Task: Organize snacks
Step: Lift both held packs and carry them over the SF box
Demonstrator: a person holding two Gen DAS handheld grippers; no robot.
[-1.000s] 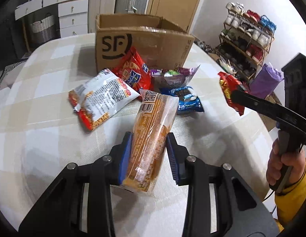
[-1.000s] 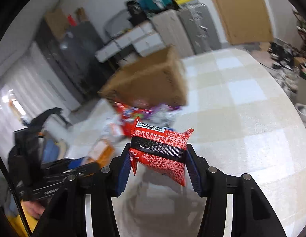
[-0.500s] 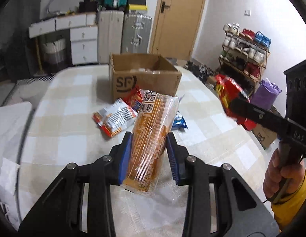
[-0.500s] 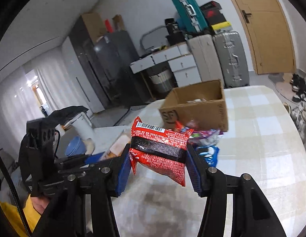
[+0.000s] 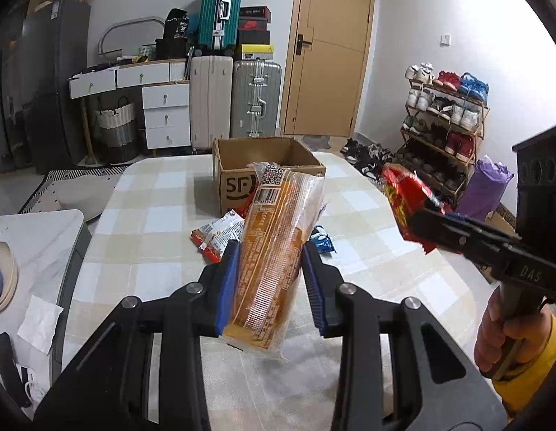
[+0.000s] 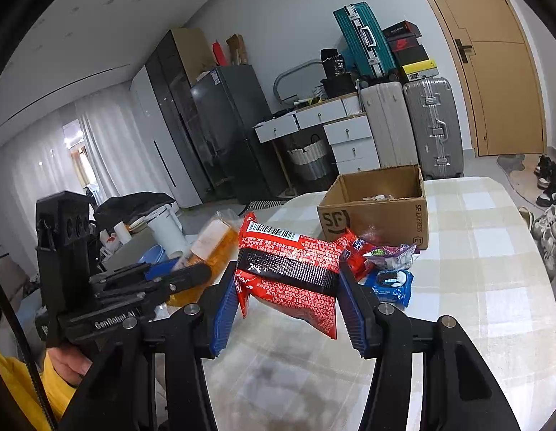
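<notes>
My left gripper is shut on a long orange snack pack and holds it upright above the checked table. My right gripper is shut on a red snack bag, held above the table; it also shows in the left wrist view. The open SF cardboard box stands at the table's far side. In front of it lie a red packet, a purple packet, a blue packet and a red-white bag.
A white side table with a bowl and paper stands left of the table. Suitcases, drawers and a door are behind. A shoe rack and a purple bag stand on the right.
Both grippers have pulled back and risen from the snack pile, each still holding its pack. The box and loose snacks now look farther away.
</notes>
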